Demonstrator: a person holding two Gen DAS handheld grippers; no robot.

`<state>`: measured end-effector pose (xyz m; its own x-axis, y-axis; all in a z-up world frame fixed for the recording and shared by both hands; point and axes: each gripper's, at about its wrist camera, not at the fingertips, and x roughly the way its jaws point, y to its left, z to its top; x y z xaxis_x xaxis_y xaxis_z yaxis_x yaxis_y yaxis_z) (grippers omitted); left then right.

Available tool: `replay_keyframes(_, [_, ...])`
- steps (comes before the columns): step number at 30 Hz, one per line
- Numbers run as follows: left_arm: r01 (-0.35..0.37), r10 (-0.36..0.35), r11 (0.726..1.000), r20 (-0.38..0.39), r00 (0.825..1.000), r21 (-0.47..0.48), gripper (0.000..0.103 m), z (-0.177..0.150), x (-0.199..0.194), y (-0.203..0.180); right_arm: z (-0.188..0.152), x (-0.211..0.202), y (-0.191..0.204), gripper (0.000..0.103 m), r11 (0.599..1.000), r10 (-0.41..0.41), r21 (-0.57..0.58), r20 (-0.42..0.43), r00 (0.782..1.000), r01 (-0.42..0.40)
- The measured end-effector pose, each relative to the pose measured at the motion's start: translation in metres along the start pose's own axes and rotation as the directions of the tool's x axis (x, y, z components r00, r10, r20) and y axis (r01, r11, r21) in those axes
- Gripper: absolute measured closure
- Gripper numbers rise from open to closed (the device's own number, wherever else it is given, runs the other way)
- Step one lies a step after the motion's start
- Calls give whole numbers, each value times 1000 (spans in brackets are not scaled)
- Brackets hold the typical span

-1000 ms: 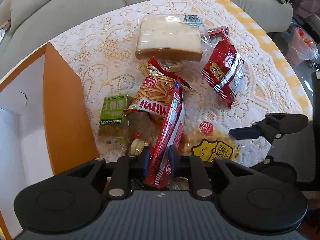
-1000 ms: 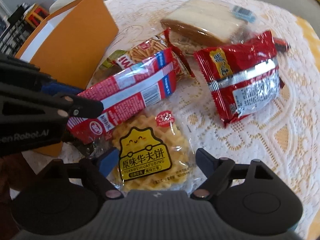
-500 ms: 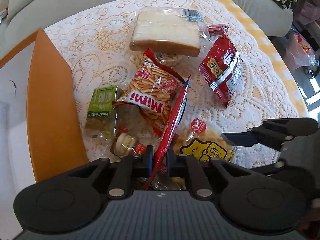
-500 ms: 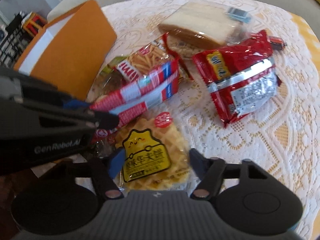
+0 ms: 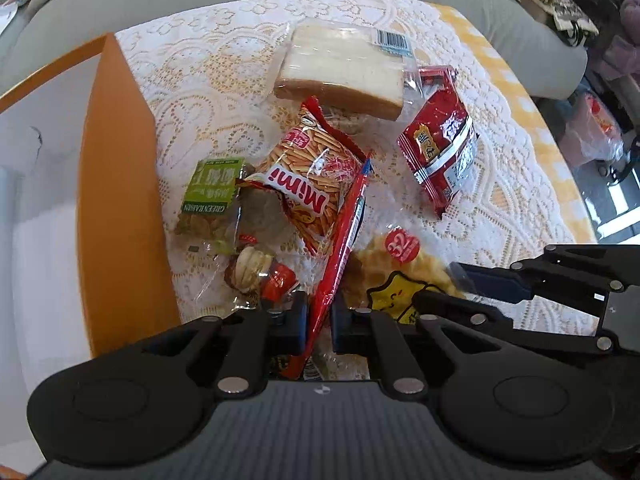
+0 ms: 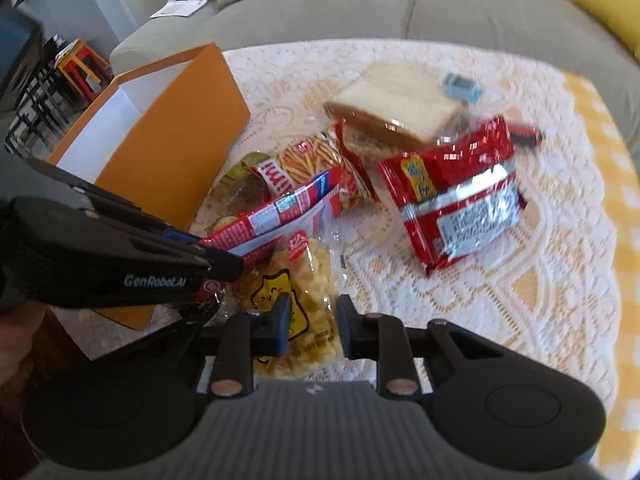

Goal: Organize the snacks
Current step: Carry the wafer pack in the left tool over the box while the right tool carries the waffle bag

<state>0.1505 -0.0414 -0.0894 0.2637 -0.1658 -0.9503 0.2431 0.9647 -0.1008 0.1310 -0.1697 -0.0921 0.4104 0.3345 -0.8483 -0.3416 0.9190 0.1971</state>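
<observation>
Snacks lie loose on a lace-covered desk, all placed here relative to the orange box, which stands open with a white interior.

Left claw: its jaws have just been closing and now pinch a long red packet near its lower end. The packet stands on edge, raised off the pile and slanting away from the claw, a short way from the box's orange wall.

Right claw: its jaws have just been closing, and they now pinch a clear waffle bag with a yellow label, squeezing it narrow between the pads. The bag sits on the far side of the red packet from the box, with its near end in the claw. This view is slightly blurred.

Items nearest the box: a green raisin pack lies just beside the orange wall, with a small clear pack of round biscuits next to it.

Farther from the box: a Mimi stick bag lies between the raisin pack and the red packet. A wrapped bread slice lies beyond the Mimi bag, its edge over that bag's top. A red and silver bag lies farthest from the box, well apart from it and beside the bread.

A grey sofa stands behind the desk.
</observation>
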Motion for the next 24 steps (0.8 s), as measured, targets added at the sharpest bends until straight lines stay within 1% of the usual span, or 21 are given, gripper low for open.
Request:
replay_keyframes(5, [17,-16,1000,42,999,-10,95,-4,-19,1,2,-18,4,83,999,-30,-20,35,999,30])
replay_keyframes(11, [41,-37,999,99,994,-35,96,-9,-43,1,1,-40,15,84,993,-84,-71,72,994,89])
replay_keyframes(14, [41,-34,998,137,990,-45,96,-10,-58,3,5,-52,22,84,990,-90,-96,91,992,99])
replay_keyframes(19, [61,-44,995,201,978,-78,96,-13,-88,15,15,-71,40,84,974,-134,-164,139,981,156])
replay_keyframes(24, [62,-28,990,260,965,-123,96,-16,-119,33,33,-86,58,84,967,-120,-204,179,976,156])
